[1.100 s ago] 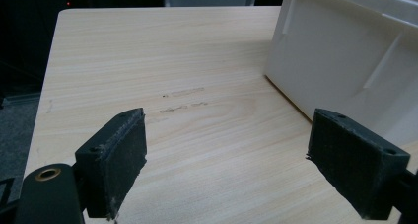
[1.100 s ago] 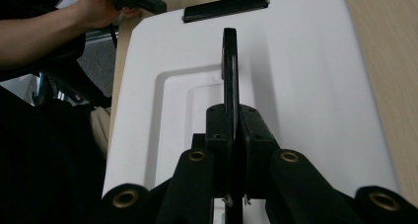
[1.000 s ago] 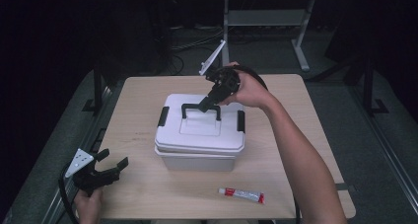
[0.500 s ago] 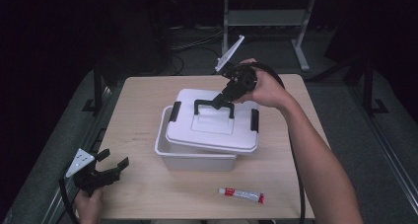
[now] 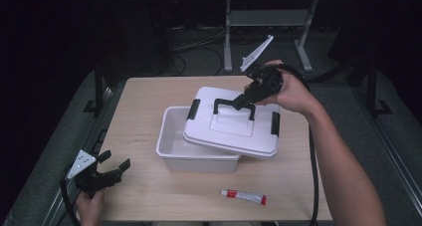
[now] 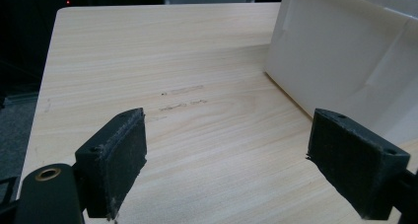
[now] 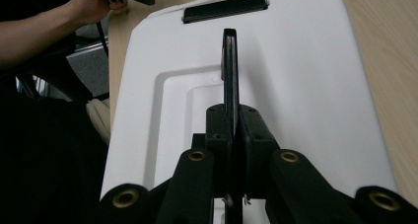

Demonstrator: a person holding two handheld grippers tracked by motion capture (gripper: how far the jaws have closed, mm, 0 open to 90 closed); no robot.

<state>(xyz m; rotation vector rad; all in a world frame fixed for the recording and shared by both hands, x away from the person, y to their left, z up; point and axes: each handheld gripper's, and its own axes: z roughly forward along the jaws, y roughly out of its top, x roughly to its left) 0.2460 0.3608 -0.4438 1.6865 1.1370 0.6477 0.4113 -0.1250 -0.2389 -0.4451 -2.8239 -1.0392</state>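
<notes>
A white plastic box stands at the middle of the wooden table. Its white lid with a black handle hangs tilted above the box, shifted to the right. My right gripper is shut on that handle; in the right gripper view the jaws clamp the handle over the lid. My left gripper is open at the table's front left corner, empty. In the left gripper view its pads frame bare table, with the box wall at the right.
A small white and red tube lies near the front edge, in front of the box. Black latches sit on the lid's ends. A metal stand and cables are on the floor behind the table.
The right gripper has lifted the lid off the box and carried it to the right, leaving the box's left part uncovered. The left gripper has stayed put.
</notes>
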